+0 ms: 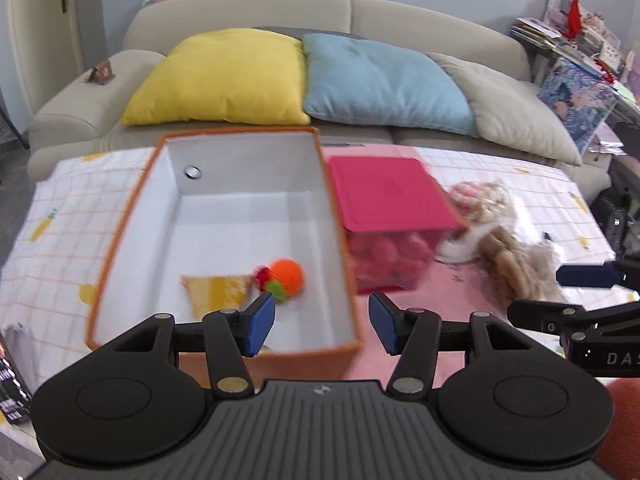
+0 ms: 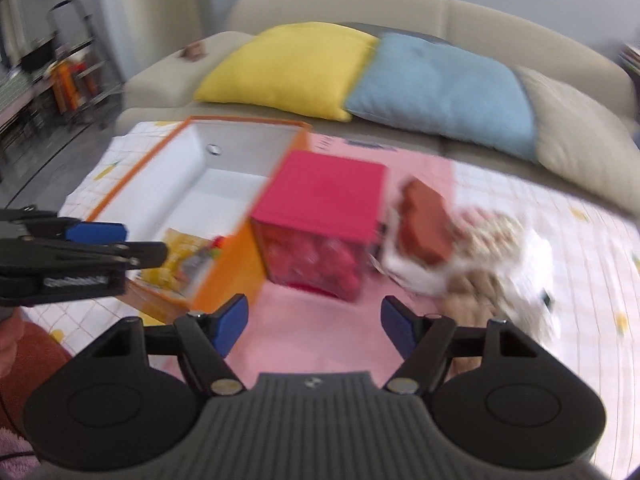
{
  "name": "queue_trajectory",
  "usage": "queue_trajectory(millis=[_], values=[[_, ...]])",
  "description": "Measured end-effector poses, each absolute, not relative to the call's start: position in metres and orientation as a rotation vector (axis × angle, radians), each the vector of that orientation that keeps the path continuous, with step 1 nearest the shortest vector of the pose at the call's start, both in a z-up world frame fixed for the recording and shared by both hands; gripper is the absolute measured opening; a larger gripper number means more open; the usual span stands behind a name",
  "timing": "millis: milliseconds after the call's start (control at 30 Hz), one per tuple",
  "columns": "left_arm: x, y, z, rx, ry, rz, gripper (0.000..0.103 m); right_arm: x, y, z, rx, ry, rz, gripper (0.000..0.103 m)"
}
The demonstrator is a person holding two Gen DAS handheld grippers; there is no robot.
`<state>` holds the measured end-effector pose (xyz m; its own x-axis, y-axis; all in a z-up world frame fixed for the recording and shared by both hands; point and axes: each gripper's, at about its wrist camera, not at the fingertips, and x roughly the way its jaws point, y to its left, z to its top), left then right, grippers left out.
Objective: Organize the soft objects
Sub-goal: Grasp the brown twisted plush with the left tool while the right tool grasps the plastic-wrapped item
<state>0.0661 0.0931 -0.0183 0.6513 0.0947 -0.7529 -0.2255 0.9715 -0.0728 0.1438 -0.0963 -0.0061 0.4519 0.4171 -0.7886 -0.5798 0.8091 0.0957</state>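
This is a home living room: a beige sofa (image 1: 240, 12) with a yellow pillow (image 1: 224, 76) and a blue pillow (image 1: 376, 80) on it.

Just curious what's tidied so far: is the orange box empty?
No. The orange box holds an orange knitted toy and a yellow cloth piece near its front; most of its white floor is bare.

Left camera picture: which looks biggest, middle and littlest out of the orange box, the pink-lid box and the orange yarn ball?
1. orange box, by far the biggest.
2. pink-lid box, middle.
3. orange yarn ball, littlest, lying inside the orange box.
The two boxes sit side by side, so nearness barely changes this.
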Motion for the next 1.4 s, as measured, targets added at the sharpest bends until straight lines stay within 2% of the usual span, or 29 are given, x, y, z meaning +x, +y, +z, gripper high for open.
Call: queue_trajectory(millis=[200, 433, 1000, 1133, 1200, 1400], values=[[0.064, 0.063, -0.032, -0.137, 0.896, 0.12, 0.064, 0.134, -0.148, -0.025, -0.109, 0.97, 0.494, 0.073], [0.064, 0.034, -0.03, -0.14, 0.885, 0.036, 0.064, 0.137, -0.192, -0.033, -0.016, 0.95, 0.343, 0.074], [0.12, -0.007, -0.046, -0.117, 0.872, -0.114, 0.064, 0.171, -0.214, -0.062, 0.031, 0.934, 0.266, 0.074], [0.14, -0.013, -0.052, -0.155, 0.87, -0.138, 0.078, 0.182, -0.224, -0.075, 0.01, 0.937, 0.217, 0.071], [0.153, -0.019, -0.057, -0.164, 0.877, -0.153, 0.079, 0.189, -0.234, -0.078, 0.028, 0.936, 0.19, 0.066], [0.194, -0.04, -0.081, -0.251, 0.897, -0.197, 0.082, 0.22, -0.254, -0.089, 0.05, 0.92, 0.141, 0.065]])
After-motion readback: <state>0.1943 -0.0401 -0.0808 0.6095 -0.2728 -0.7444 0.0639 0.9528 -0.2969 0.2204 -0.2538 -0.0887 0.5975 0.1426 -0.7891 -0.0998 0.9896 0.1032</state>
